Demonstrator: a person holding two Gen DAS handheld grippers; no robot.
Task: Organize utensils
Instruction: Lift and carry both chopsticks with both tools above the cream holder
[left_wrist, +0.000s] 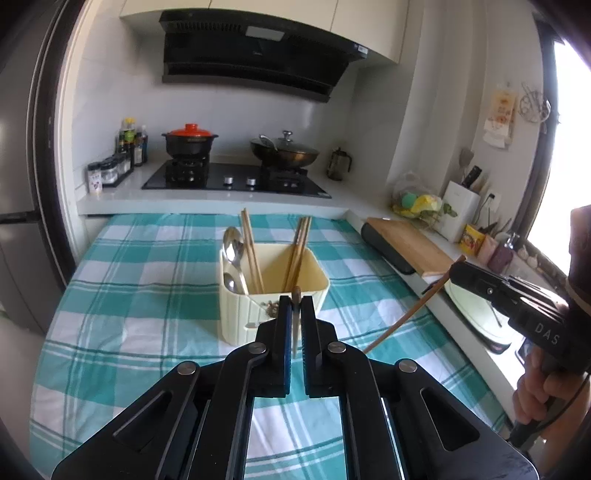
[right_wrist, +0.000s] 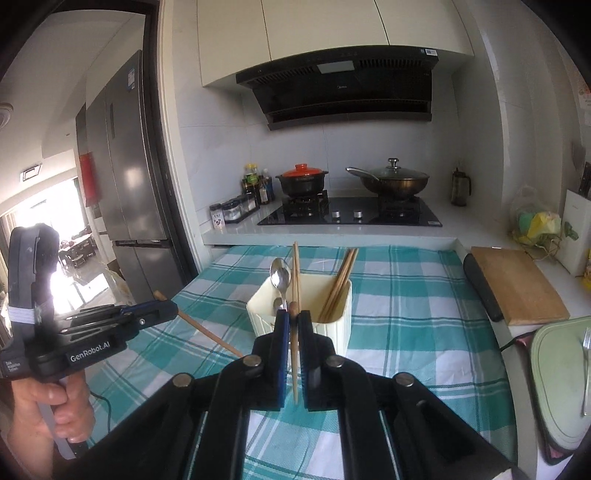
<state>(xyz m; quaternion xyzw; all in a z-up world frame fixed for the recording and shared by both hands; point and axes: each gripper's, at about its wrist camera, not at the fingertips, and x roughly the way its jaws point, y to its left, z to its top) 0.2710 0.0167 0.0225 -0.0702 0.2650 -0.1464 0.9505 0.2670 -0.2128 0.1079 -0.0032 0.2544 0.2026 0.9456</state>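
utensil holder (left_wrist: 273, 291), cream, ribbed and boxy, sits on the checked cloth (left_wrist: 147, 295), holding steel spoons (left_wrist: 233, 245) and wooden chopsticks (left_wrist: 301, 251). just before it, left gripper (left_wrist: 295, 306) and right gripper (right_wrist: 293, 321) each clamp one chopstick.

I see the tabletop (left_wrist: 129, 295) under a teal checked cloth (right_wrist: 406, 295); only the cream holder (left_wrist: 273, 295) stands on it, mid-cloth.

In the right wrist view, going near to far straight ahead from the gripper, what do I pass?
right gripper clamped on a chopstick → cream utensil holder → checked tablecloth → black gas hob → range hood
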